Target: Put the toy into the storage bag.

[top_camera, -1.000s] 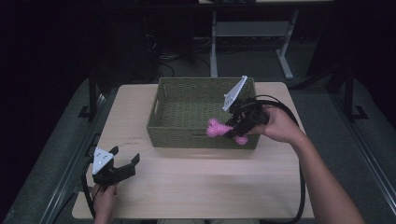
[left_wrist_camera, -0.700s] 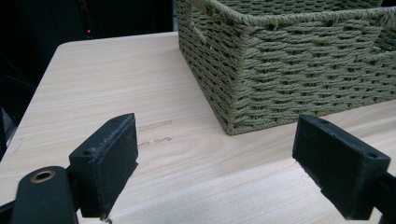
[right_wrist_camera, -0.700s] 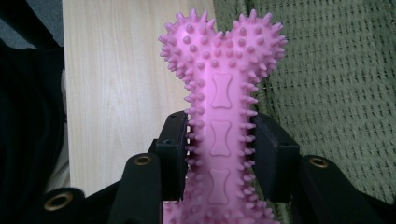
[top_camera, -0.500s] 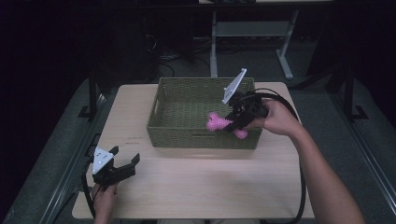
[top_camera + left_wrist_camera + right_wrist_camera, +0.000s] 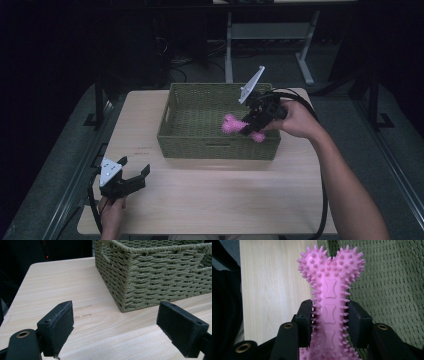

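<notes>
**Pink bone held over the basket's right end**

The left claw (image 5: 131,176) sits low over the tabletop (image 5: 210,195) near its front left corner, held by a hand (image 5: 111,212) coming in over the front edge. Its jaws stand wide apart with nothing between them. In the left gripper view they frame bare wood, with the near left corner of the basket (image 5: 150,277) ahead of them and well apart from them.

The green woven basket (image 5: 216,146) stands in the middle of the tabletop, toward the far edge, its long side parallel to that edge.

The right claw (image 5: 246,125) hangs over the right end of the basket, near its front wall, held by the right hand (image 5: 295,117) reaching in from the right side. Its jaws are clamped on a pink spiked bone (image 5: 234,125). In the right gripper view the jaws press the bone's (image 5: 330,307) narrow shaft from both sides, and its knobbed head sticks out well past the tips. Beyond the head, the basket's weave lies to the right and tabletop wood to the left. From above, one pink end pokes out left of the claw over the basket's inside, and the other shows at the front wall.
</notes>
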The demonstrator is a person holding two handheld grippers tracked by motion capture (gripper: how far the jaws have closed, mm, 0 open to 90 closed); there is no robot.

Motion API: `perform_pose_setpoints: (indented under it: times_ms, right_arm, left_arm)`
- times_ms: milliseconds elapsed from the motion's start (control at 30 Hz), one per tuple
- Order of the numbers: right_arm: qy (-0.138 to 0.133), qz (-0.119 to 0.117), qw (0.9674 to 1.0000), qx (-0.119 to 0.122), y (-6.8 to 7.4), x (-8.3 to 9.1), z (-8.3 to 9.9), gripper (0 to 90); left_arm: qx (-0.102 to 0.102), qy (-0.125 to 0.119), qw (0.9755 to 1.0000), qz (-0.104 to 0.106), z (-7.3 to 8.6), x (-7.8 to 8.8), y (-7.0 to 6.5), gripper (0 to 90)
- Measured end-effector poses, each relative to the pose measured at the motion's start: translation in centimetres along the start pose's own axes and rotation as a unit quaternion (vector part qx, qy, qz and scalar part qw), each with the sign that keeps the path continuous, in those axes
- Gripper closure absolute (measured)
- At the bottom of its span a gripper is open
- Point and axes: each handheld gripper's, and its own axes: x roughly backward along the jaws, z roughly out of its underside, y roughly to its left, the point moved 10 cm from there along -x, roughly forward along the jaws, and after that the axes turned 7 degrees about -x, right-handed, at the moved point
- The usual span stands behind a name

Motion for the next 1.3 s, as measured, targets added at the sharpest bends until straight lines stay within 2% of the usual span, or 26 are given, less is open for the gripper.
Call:
perform_pose_setpoints:
  times_ms: [367,700,1300]
  right_arm:
    - [0.004,-0.001,0.9999,-0.012,-1.4,0.0,-0.3,58.1]
    - [0.004,-0.005,0.9997,-0.026,-3.0,-0.6,-0.3,58.1]
    - [0.013,-0.012,0.9987,-0.048,-4.9,-1.8,0.0,58.1]
  left_arm:
    - [0.001,0.001,1.0000,0.000,0.0,0.0,0.0,13.6]
    - [0.003,0.002,1.0000,0.000,0.0,-0.1,0.0,13.6]
    - [0.001,0.002,1.0000,0.001,0.0,-0.1,0.0,13.6]
